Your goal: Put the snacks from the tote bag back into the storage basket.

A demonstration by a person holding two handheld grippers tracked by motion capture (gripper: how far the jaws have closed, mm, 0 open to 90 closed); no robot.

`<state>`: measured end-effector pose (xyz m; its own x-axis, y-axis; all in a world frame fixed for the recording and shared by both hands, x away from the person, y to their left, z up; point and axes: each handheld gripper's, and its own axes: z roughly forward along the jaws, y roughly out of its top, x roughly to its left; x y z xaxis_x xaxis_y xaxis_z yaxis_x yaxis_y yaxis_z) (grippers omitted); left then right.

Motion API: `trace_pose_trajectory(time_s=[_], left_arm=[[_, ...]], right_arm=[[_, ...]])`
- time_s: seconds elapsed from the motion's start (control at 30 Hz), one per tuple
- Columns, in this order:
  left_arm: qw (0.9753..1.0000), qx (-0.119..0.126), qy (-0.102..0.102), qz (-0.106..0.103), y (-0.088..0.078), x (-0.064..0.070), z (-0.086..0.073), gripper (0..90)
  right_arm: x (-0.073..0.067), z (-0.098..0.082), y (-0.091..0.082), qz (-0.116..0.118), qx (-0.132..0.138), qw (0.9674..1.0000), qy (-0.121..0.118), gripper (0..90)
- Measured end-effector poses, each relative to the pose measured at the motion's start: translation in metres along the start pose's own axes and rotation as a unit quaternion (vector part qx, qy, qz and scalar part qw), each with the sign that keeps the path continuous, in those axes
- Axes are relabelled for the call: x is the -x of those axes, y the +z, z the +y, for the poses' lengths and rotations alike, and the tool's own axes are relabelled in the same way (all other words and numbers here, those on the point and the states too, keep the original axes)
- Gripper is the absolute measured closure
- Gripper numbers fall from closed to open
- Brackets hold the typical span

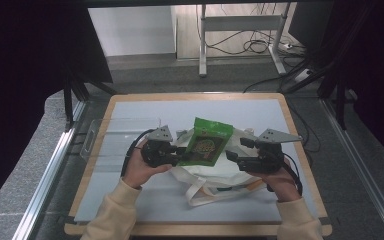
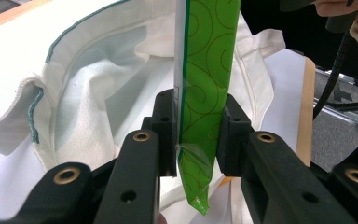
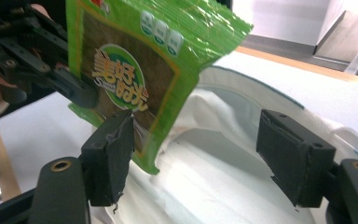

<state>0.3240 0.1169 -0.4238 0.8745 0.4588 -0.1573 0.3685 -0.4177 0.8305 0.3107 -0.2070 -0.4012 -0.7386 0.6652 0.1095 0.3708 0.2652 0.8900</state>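
One green snack pouch (image 1: 206,144) above open white bag (image 1: 215,172).

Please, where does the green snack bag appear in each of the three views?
High view: the green snack bag is at the centre, upright, between the two grippers.
Left gripper view: seen edge-on at the centre, clamped between the fingers.
Right gripper view: upper left, front side showing.
Shared landmark: the white tote bag lies under it.

Green packet (image 2: 205,70) top cut off; white bag (image 1: 215,180) partly hidden beneath.
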Motion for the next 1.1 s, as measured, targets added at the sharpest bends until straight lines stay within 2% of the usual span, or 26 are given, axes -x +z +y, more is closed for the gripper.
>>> trace_pose_trajectory(time_s=[0.1, 0.43, 0.67, 1.1], left_arm=[[1.0, 0.001, 0.0, -0.001, 0.001, 0.001, -0.001, 73.0], [0.9999, 0.009, 0.005, -0.006, 0.0, 0.006, -0.001, 73.0], [0.9999, 0.012, 0.002, -0.007, 0.003, 0.005, -0.003, 73.0], [0.9996, 0.012, 0.002, -0.024, 0.009, 0.008, -0.003, 73.0]], right_arm=[[0.0, -0.004, -0.002, 0.003, 0.003, 1.0, 0.008, 27.9], [0.002, -0.021, 0.003, 0.006, -0.019, 0.9996, 0.02, 27.7], [-0.004, -0.025, 0.013, 0.024, -0.035, 0.999, 0.012, 27.6], [-0.009, -0.031, 0.028, 0.056, -0.037, 0.9977, 0.009, 27.8]])
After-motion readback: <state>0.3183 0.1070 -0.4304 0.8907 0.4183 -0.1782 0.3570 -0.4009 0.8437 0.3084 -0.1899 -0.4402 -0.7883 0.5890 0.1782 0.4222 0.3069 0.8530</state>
